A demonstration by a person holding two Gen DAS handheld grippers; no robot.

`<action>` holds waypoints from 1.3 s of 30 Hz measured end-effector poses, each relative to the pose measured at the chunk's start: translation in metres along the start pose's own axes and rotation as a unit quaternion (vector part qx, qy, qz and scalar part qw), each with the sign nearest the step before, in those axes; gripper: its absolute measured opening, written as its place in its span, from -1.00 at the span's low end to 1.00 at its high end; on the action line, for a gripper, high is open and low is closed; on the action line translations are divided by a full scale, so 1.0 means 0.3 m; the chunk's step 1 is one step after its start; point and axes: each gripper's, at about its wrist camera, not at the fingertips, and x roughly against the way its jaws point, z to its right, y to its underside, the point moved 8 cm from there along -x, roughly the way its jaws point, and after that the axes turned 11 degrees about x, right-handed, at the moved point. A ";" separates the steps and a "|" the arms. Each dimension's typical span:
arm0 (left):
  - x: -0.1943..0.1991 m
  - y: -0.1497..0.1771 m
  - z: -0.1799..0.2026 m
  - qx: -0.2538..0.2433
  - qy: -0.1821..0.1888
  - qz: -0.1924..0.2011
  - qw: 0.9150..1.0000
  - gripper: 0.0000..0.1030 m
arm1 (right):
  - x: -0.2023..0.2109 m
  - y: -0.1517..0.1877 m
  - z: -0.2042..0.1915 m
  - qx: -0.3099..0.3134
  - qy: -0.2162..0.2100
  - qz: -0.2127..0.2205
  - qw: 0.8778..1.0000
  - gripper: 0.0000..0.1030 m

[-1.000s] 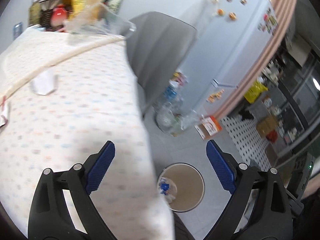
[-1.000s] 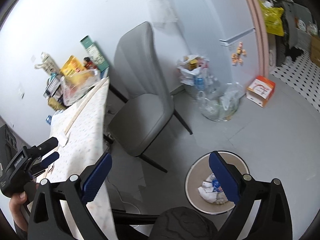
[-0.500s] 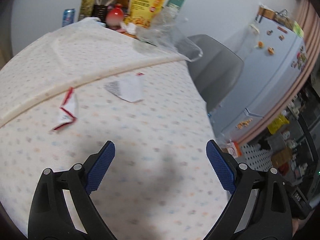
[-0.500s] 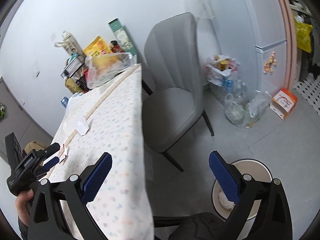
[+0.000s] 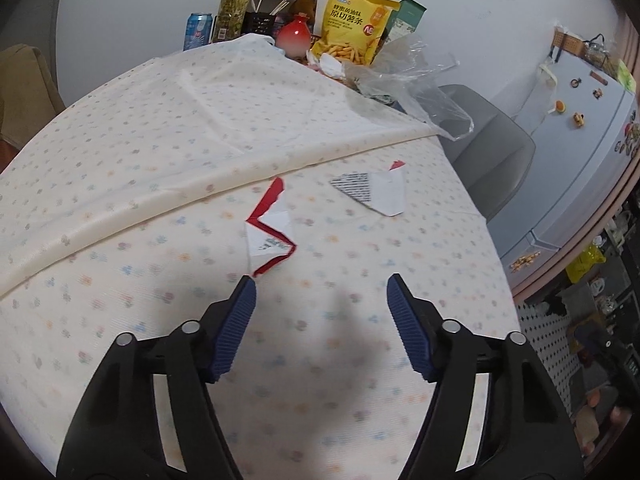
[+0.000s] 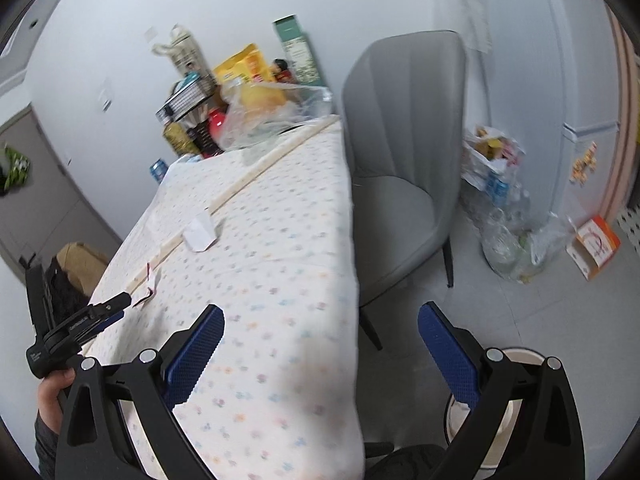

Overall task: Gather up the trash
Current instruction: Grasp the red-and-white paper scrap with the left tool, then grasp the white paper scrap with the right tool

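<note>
Left gripper (image 5: 321, 294) has just been closing, its jaws partly apart with nothing between them, over the tablecloth (image 5: 168, 128). At its 11 o'clock lies the red-edged torn wrapper (image 5: 270, 236): light, thin, limp, likely to slide, so I'd pinch its raised fold. Another wrapper scrap (image 5: 374, 192) sits at 1 o'clock. Right gripper (image 6: 320, 334) is open, empty.

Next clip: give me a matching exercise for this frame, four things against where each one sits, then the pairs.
Things:
1. red-edged wrapper scrap
2. grey chair
3. yellow snack bag
4. orange box

Places:
A. on the floor by the fridge
B. at the table's far end, near the wall
C. on the tablecloth, just ahead of the left gripper
D. beside the table

Pairs: 1-C, 2-D, 3-B, 4-A
</note>
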 end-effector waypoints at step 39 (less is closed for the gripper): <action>0.044 -0.164 -0.140 0.040 -0.011 0.058 0.997 -0.66 | -0.517 -0.184 -0.544 0.216 -0.082 -0.091 0.969 0.73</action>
